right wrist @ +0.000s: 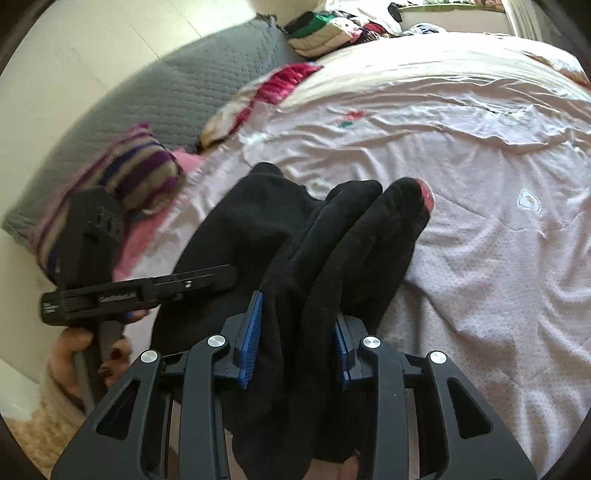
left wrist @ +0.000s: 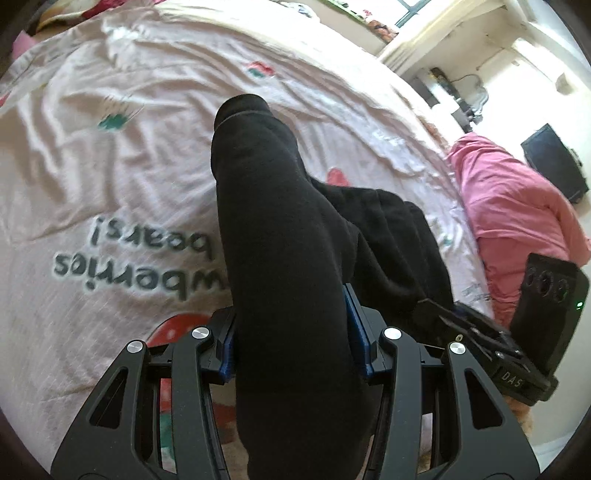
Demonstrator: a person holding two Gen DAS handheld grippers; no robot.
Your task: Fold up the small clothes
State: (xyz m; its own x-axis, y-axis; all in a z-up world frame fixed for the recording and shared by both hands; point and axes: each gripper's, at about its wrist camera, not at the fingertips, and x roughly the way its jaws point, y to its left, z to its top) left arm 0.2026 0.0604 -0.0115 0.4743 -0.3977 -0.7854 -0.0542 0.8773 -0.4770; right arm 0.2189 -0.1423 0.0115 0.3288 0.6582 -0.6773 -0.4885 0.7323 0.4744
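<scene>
A black garment [left wrist: 273,221] hangs lifted above the bed, bunched in thick folds. My left gripper [left wrist: 291,332] is shut on one fold, its blue pads pressing both sides. In the right wrist view the same black garment [right wrist: 332,258] runs forward in long rolls, and a red patch [right wrist: 426,194] shows at the far tip. My right gripper [right wrist: 297,343] is shut on those folds. Each gripper shows in the other's view: the right gripper [left wrist: 432,306] at the garment's right edge, the left gripper [right wrist: 221,277] at its left edge, held by a person's hand [right wrist: 81,354].
A wrinkled pale pink bed sheet [left wrist: 110,177] with printed lettering and small pictures lies under the garment. A pink cloth [left wrist: 517,206] lies at the bed's right edge. A striped pillow [right wrist: 144,173], a grey quilted cover [right wrist: 184,85] and a clothes pile [right wrist: 332,29] sit at the far side.
</scene>
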